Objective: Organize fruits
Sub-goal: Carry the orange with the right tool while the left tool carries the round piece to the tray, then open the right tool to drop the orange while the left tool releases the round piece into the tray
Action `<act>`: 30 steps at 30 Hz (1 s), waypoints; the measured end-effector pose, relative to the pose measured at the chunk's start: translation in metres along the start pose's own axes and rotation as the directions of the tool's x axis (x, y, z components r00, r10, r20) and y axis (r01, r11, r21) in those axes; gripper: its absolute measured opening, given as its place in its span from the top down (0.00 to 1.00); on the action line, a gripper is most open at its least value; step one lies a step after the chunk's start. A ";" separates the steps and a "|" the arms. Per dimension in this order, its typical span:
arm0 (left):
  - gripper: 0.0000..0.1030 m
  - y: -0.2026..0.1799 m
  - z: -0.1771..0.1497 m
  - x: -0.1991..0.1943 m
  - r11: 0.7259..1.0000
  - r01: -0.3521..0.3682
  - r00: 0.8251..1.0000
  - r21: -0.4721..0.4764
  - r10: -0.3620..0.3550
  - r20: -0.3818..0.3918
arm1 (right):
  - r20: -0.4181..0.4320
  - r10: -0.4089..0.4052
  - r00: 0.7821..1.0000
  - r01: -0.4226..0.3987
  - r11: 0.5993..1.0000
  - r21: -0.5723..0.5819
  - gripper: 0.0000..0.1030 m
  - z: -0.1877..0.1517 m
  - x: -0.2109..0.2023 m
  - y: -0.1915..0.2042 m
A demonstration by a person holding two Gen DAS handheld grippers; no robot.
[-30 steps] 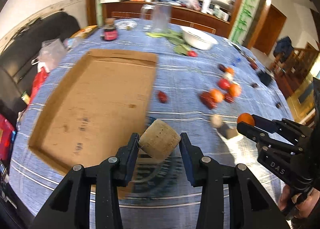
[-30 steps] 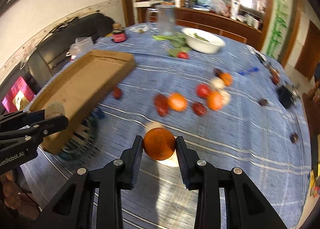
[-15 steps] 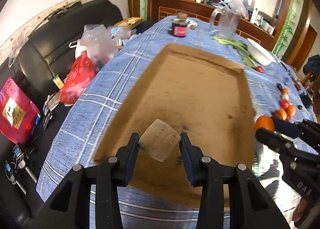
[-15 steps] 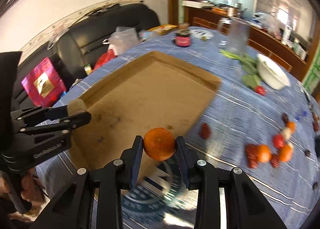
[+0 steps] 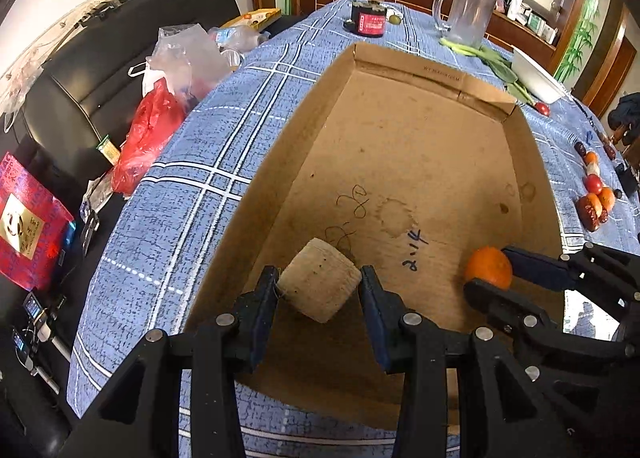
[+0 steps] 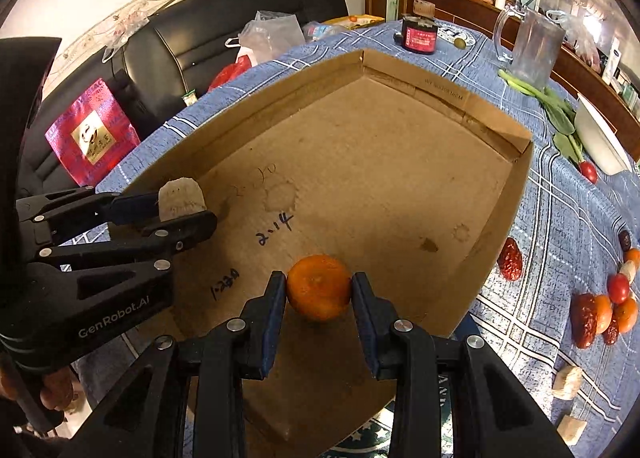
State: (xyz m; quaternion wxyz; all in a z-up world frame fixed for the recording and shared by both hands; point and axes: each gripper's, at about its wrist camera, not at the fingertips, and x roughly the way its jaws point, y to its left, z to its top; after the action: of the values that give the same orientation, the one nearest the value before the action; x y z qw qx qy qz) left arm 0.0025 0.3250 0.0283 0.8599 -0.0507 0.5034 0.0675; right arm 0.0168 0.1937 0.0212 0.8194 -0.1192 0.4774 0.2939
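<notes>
Your left gripper (image 5: 320, 290) is clenched on a pale tan cylindrical chunk (image 5: 319, 285), pads pressing both its sides; what fruit it is cannot be told. In the left wrist view it hangs over the near part of the cardboard tray (image 5: 404, 162), at about 6 o'clock of the tray floor.

Your right gripper (image 6: 319, 292) is grasping an orange (image 6: 319, 287), blue pads tight on its left and right. In the right wrist view the orange sits over the near end of the tray, close to the tray's 6 o'clock edge. Whether chunk or orange touches the cardboard cannot be told.

Seen from the left wrist, the orange and right gripper come in at 3 o'clock of the chunk, apart from it. From the right wrist, the chunk in the left gripper shows at 9 o'clock, over the tray's left wall.

The tray lies flat on the table (image 5: 192, 194), which wears a blue plaid cloth. Pen marks and ring stains show on the tray floor; nothing lies in it.

Loose fruit cluster (image 6: 604, 310) on the cloth at 3 o'clock of the tray: small oranges, a cherry tomato, dark red dates. One red date (image 6: 510, 259) lies just beside the tray's right wall. Two more pale chunks (image 6: 568, 382) lie at 4 o'clock.

Far end, 12 to 1 o'clock: dark jar (image 5: 369, 20), clear pitcher (image 5: 468, 8), green leaves (image 6: 556, 110), white bowl (image 6: 600, 138).

A hand (image 6: 56, 390) grips the left tool's handle at 8 o'clock.
</notes>
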 end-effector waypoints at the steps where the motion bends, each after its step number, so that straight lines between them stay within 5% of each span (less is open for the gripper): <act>1: 0.61 0.000 0.000 0.002 1.000 -0.004 1.000 0.001 0.004 -0.003 | 0.003 0.002 1.000 -0.002 1.000 0.004 0.64 0.000 0.000 0.000; 7: 0.60 -0.003 0.000 0.002 1.000 -0.021 1.000 0.012 0.021 0.000 | -0.005 -0.016 1.000 0.016 1.000 0.003 0.49 -0.001 0.001 -0.001; 18: 0.41 -0.004 -0.009 -0.027 0.996 -0.092 0.992 -0.019 0.093 0.090 | 0.060 -0.050 0.997 0.051 0.998 -0.019 0.49 -0.012 -0.033 -0.002; 23: 0.36 -0.016 -0.013 -0.045 0.992 -0.128 0.980 -0.025 0.130 0.151 | 0.097 -0.077 0.992 0.079 0.997 -0.021 0.41 -0.026 -0.056 -0.010; 30: 0.31 -0.050 -0.014 -0.063 0.994 -0.105 0.973 -0.007 0.104 0.203 | 0.131 -0.113 0.985 0.108 0.993 0.043 0.38 -0.053 -0.089 -0.041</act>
State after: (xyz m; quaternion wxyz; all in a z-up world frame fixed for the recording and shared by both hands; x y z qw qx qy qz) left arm -0.0319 0.2689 0.0773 0.9022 -0.0150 0.4149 0.1165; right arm -0.0295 0.1029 0.0667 0.8664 -0.1110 0.4196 0.2469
